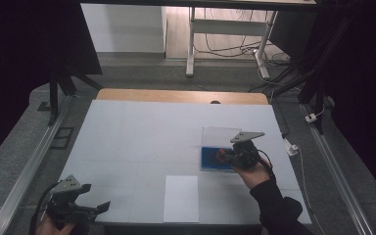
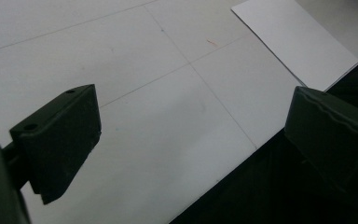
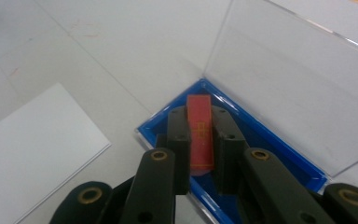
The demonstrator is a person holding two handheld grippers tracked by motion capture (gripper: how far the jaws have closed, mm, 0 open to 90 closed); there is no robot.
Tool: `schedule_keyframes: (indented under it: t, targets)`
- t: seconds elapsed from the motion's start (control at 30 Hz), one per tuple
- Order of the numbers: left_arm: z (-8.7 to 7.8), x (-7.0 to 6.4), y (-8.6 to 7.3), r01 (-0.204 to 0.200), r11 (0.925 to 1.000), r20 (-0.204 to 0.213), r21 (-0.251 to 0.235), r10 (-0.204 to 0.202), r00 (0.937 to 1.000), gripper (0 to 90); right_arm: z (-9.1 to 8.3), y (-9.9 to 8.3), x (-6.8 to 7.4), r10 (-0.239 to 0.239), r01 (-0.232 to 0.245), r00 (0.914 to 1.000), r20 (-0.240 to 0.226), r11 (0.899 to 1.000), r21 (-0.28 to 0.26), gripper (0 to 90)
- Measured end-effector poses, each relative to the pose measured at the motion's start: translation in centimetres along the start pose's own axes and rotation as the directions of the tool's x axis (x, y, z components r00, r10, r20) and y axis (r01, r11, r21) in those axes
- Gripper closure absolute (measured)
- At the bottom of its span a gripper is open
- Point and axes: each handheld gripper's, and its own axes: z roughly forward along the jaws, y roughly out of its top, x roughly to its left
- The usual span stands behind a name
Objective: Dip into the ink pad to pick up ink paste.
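A blue box (image 1: pixel 210 159) with a clear lid (image 1: pixel 219 135) standing open rests right of the table's middle. My right gripper (image 1: pixel 223 155) hovers over that box, shut on a red block (image 3: pixel 200 130) with gold markings. In the right gripper view the red block sits between the two jaws, above the blue box (image 3: pixel 265 140), whose clear lid (image 3: pixel 289 88) tilts back. My left gripper (image 1: pixel 95 203) is at the near left corner of the table, open, with nothing between its jaws (image 2: pixel 191 135).
A white sheet of paper (image 1: pixel 181 198) lies near the front edge, between the two grippers. It also shows as a sheet (image 2: pixel 293 39) and a sheet (image 3: pixel 37 149) in the gripper views. The table's front edge (image 2: pixel 223 186) runs just under the left gripper.
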Motion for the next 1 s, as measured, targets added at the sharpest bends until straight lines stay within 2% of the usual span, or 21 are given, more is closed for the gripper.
schedule_keyframes:
  t: [0.07, 0.47, 1.0]
  targets:
    - [0.0, 0.0, 0.0, 0.003, 1.0000, 0.002, -0.003, -0.003, 1.0000, 4.1, -0.1, 0.0, 0.5, -0.008, 0.008, 0.9998, -0.020, 1.000, -0.004, 80.0]
    - [0.0, 0.1, 0.0, 0.006, 1.0000, 0.001, -0.003, -0.006, 1.0000, 3.9, -0.5, 0.0, 2.1, -0.036, 0.036, 0.9972, -0.066, 0.999, -0.005, 80.0]
    - [-0.1, 0.0, 0.0, 0.005, 1.0000, 0.000, -0.004, -0.005, 1.0000, 3.9, -0.7, -0.1, 4.5, -0.076, 0.075, 0.9884, -0.131, 0.997, -0.016, 80.0]
